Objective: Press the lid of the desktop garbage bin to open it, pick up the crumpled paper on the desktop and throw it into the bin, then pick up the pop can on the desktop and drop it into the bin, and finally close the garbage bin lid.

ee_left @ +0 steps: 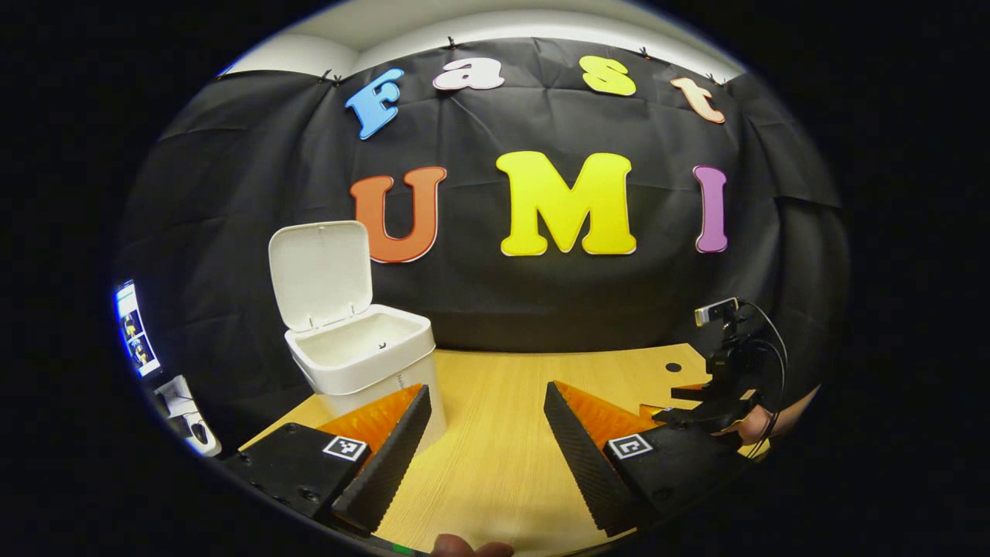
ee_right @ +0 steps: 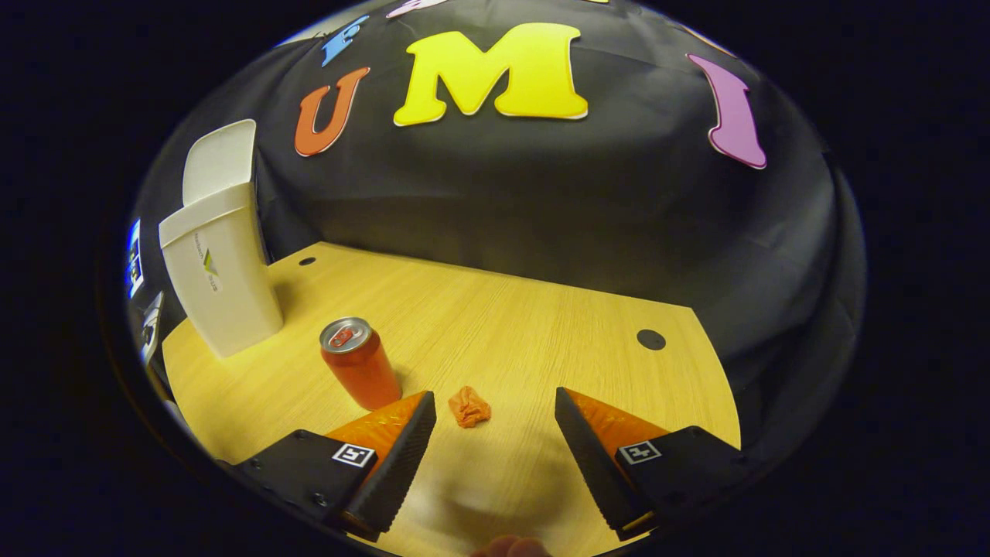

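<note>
Left gripper view: the bin (ee_left: pixel 363 363) stands at about ten o'clock on the table (ee_left: pixel 503 402), its lid (ee_left: pixel 321 271) tipped up and back, so the opening step looks done. The left gripper (ee_left: pixel 487 441) hangs just beside the bin's front corner with its jaws spread and nothing between them. At three o'clock the right gripper (ee_left: pixel 715 402) shows farther off, with a hand (ee_left: pixel 762 424) behind it; whether its jaws are apart I cannot tell from this angle.

Right gripper view: the right gripper (ee_right: pixel 495 452) is low over the table (ee_right: pixel 541 309), jaws spread wide and empty. The paper (ee_right: pixel 469 406) lies just past the fingertips, at about eleven o'clock from the gap's middle, nearer the left-hand finger. The can (ee_right: pixel 360 363) stands upright at ten o'clock, near the paper but apart from it. The bin (ee_right: pixel 220 271) is well beyond, at nine to ten o'clock, lid (ee_right: pixel 220 158) raised.

The step in hand, I judge, is picking up the paper. Done well, the gripper shifts slightly toward eleven o'clock to centre the wad in the gap, then goes down until the tips almost meet the wood before closing. The left-hand finger passes close to the can, so a straight, slow approach should avoid toppling it. The wad is small and soft; it probably needs a nearly full close.
</note>
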`<state>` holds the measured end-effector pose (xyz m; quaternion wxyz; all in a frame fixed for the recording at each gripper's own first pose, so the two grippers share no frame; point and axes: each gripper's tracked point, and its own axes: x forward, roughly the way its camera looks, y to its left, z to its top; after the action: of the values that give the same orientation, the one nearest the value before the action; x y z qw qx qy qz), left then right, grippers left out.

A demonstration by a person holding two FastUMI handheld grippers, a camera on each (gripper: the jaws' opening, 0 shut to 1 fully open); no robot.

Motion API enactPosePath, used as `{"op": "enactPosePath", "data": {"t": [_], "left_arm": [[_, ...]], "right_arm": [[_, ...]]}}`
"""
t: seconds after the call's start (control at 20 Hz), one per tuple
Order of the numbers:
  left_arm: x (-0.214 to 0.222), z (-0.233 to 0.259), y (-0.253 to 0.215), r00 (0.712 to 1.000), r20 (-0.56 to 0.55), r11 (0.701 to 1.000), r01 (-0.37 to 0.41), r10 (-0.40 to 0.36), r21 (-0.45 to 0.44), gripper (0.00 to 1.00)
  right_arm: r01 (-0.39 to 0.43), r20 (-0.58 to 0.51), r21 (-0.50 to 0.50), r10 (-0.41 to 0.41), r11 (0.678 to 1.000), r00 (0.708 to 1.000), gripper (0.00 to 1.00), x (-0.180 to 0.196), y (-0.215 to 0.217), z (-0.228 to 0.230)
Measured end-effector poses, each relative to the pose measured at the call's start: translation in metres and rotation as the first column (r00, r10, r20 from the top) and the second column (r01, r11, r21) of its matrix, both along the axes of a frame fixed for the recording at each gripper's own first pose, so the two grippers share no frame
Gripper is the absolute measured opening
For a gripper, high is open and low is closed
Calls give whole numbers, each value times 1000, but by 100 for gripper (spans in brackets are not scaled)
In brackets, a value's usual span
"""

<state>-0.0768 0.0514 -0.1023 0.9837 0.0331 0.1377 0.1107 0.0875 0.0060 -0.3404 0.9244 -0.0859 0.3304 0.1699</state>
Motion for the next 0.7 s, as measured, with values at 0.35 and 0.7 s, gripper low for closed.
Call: {"op": "enactPosePath", "data": {"t": [0.35,0.7], "left_arm": [[-11,-3,22,997,-24,997,-71,71,-8,97],[-22,-5,35,993,-38,994,-113,113,-2,97]], "right_arm": [[-60,-140,-57,51,997,989,98,8,21,-65],[-46,-198,-69,32,997,980,98,21,29,-91]]}}
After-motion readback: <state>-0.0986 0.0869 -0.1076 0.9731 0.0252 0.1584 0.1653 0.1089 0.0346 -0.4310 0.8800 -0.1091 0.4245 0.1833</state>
